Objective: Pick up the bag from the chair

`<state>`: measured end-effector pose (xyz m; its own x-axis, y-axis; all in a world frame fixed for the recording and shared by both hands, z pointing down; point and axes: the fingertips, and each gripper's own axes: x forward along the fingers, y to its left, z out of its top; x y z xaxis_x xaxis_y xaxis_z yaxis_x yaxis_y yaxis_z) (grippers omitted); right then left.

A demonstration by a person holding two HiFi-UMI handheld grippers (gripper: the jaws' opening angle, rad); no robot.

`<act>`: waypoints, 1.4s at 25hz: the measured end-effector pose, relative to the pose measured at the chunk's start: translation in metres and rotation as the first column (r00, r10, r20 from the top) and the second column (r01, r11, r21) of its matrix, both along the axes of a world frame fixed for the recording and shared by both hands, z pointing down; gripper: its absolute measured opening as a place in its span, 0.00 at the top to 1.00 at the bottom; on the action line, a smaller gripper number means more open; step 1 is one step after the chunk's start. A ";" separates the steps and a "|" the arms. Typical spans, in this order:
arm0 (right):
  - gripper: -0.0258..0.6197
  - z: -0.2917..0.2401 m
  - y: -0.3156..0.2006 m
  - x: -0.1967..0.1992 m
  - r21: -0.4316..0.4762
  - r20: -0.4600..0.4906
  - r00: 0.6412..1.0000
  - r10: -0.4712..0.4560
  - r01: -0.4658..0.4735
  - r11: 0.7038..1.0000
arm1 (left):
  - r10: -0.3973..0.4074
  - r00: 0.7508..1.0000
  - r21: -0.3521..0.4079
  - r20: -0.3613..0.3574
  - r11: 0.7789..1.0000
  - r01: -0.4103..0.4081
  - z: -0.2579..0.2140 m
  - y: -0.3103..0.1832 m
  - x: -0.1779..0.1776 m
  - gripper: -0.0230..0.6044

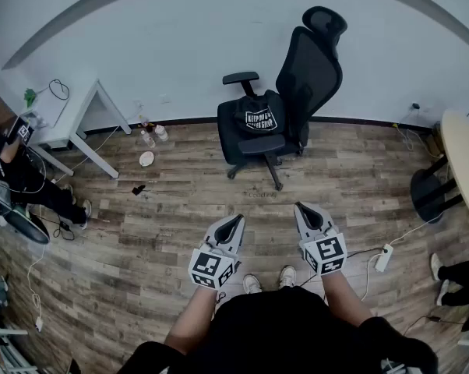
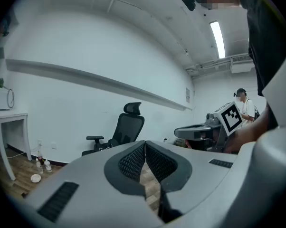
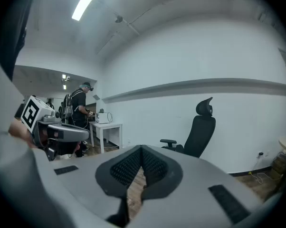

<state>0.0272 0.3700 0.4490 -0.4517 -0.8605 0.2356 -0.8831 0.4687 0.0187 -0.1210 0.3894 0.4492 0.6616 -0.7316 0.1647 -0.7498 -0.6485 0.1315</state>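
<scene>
A black bag [image 1: 258, 118] with white print lies on the seat of a black office chair [image 1: 305, 76] against the far wall. The same chair [image 2: 126, 127] shows in the left gripper view, and the chair [image 3: 200, 129] appears again in the right gripper view. My left gripper [image 1: 233, 223] and right gripper [image 1: 305, 210] are held side by side near my body, well short of the chair. Both are shut, tips touching, with nothing between them. The bag is hard to make out in either gripper view.
A white table [image 1: 71, 107] stands at the left with bottles [image 1: 150, 135] and a plate [image 1: 146, 159] on the floor beside it. A round table [image 1: 464, 162] is at the right. A power strip [image 1: 384, 257] and cables lie on the wood floor. A seated person [image 1: 32, 189] is at left.
</scene>
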 end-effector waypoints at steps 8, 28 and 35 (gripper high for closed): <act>0.93 0.004 0.001 -0.007 -0.004 -0.001 1.000 0.012 -0.012 1.000 | 0.008 1.000 -0.007 0.003 1.000 -0.008 0.005 0.001 -0.005 0.93; 0.93 0.009 -0.098 0.024 -0.006 0.123 0.992 -0.036 0.037 0.999 | -0.009 0.999 -0.054 0.041 0.998 0.012 0.014 -0.083 0.035 0.93; 0.93 0.018 -0.160 0.038 -0.025 0.156 0.985 -0.080 0.084 0.996 | -0.040 0.997 -0.066 0.070 0.997 0.045 0.016 -0.139 0.049 0.93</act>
